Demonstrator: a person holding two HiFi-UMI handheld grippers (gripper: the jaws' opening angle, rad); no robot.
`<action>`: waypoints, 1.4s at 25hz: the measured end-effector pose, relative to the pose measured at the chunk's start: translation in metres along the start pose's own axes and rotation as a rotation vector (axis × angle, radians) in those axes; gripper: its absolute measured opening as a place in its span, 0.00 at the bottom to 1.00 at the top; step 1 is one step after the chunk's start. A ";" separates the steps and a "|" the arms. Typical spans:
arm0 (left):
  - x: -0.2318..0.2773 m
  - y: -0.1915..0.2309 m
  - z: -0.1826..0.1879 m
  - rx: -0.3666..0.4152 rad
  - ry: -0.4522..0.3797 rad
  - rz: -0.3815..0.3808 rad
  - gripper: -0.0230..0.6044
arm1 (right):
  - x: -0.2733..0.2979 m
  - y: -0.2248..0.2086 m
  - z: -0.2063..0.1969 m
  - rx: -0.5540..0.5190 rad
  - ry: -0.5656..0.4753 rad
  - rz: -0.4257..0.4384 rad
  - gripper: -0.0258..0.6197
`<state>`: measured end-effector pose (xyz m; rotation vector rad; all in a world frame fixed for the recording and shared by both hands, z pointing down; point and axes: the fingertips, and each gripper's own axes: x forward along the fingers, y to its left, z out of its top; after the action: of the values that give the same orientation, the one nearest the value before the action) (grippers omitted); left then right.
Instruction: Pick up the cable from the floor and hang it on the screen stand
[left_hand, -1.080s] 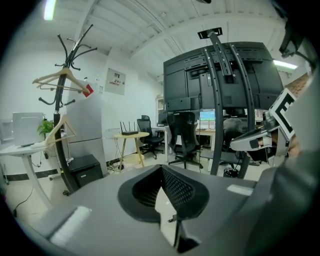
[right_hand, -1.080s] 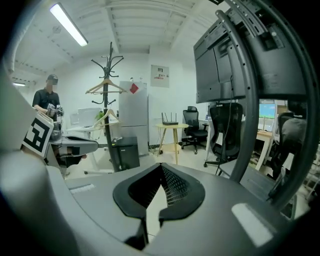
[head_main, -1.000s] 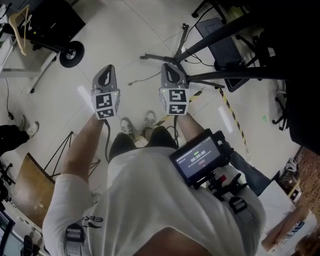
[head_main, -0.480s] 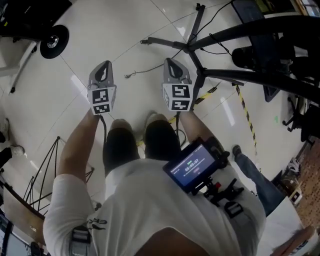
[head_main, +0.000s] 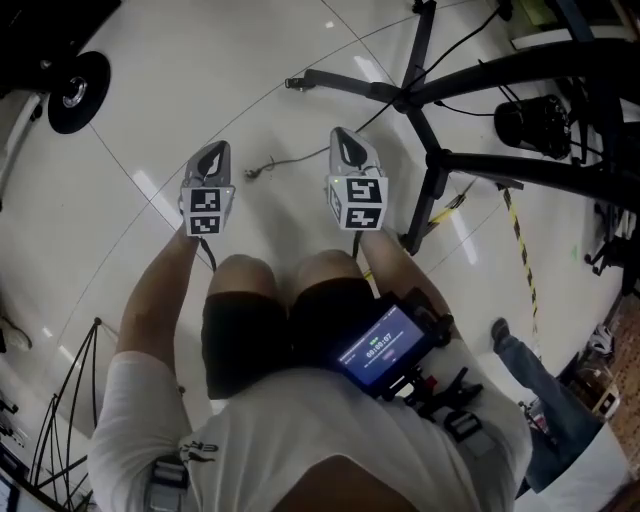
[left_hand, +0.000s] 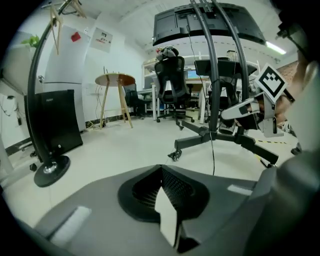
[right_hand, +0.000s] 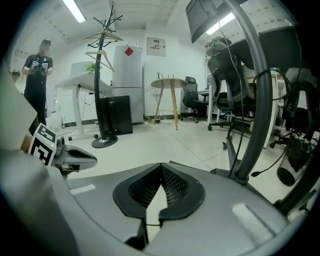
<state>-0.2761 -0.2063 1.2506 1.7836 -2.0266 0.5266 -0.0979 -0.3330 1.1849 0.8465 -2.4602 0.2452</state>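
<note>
Both pairs of jaws are fully shut and hold nothing; the left gripper and the right gripper each show their black ribbed pads meeting at the tip. Only the head view shows clearly the thin dark cable; it lies on the pale glossy floor, a little ahead of the two gripper tips and between them, touching neither. The black tubular screen stand spreads its legs just to the right of the right gripper. The gripper views give the room instead: a round wooden table; a black office chair; a white refrigerator with a red sticker. The small screen at the person's chest carries white digits, perhaps a timer, too small to read surely.
</note>
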 end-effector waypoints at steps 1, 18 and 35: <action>0.008 -0.003 -0.015 0.007 0.013 -0.019 0.04 | 0.007 0.000 -0.010 0.000 0.000 -0.003 0.06; 0.050 -0.082 -0.164 0.242 0.304 -0.358 0.39 | 0.021 -0.019 -0.065 0.015 0.029 -0.049 0.06; 0.060 -0.082 -0.166 0.216 0.322 -0.303 0.30 | 0.019 -0.024 -0.070 0.005 0.031 -0.052 0.06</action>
<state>-0.1950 -0.1808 1.4260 1.9356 -1.4993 0.8969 -0.0668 -0.3385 1.2544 0.9011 -2.4059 0.2438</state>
